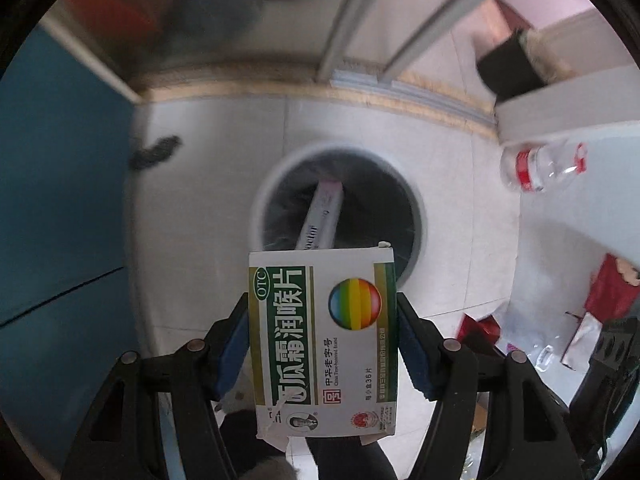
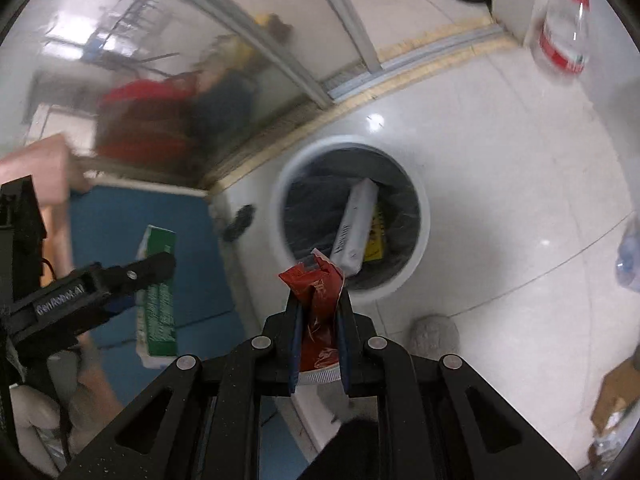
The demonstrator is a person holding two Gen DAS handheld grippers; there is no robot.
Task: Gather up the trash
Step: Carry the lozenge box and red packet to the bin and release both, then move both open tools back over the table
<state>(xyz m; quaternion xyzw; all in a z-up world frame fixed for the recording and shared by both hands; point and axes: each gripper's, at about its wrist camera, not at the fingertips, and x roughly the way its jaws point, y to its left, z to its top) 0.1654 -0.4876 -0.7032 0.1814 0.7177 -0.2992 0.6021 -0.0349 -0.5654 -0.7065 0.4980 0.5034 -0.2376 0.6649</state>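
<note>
Indoors, both tools hover over a pale tiled floor [image 1: 224,184], each closed on a piece of trash above a round white bin [image 1: 416,216].

Left wrist view: the left tool [image 1: 322,340] clamps a white and green box [image 1: 322,344] between its blue pads, one pad on each long side. The box has Chinese lettering and a rainbow ball. Just beyond the box stands the bin, lined with a dark bag, and a long white carton [image 1: 322,216] leans inside it. Left of the tool lies a blue mat [image 1: 60,184], with a small dark scrap [image 1: 156,152] on the tiles beside it. Right of the tool a white surface [image 1: 580,248] carries a clear bottle [image 1: 544,168] with a red label, lying on its side, plus red wrappers near its edge.

Right wrist view: the right tool [image 2: 318,312] pinches a crumpled red packet [image 2: 316,300], jaws narrow. Ahead of it the bin [image 2: 424,216] holds the carton [image 2: 356,224] and something yellow beneath it. To the left, the left tool [image 2: 132,276] holds the box [image 2: 158,320] over the mat [image 2: 132,216]. Beyond the bin, a sliding-door track [image 2: 400,68] crosses the floor, with frosted glass panels behind it showing blurred red and dark shapes.
</note>
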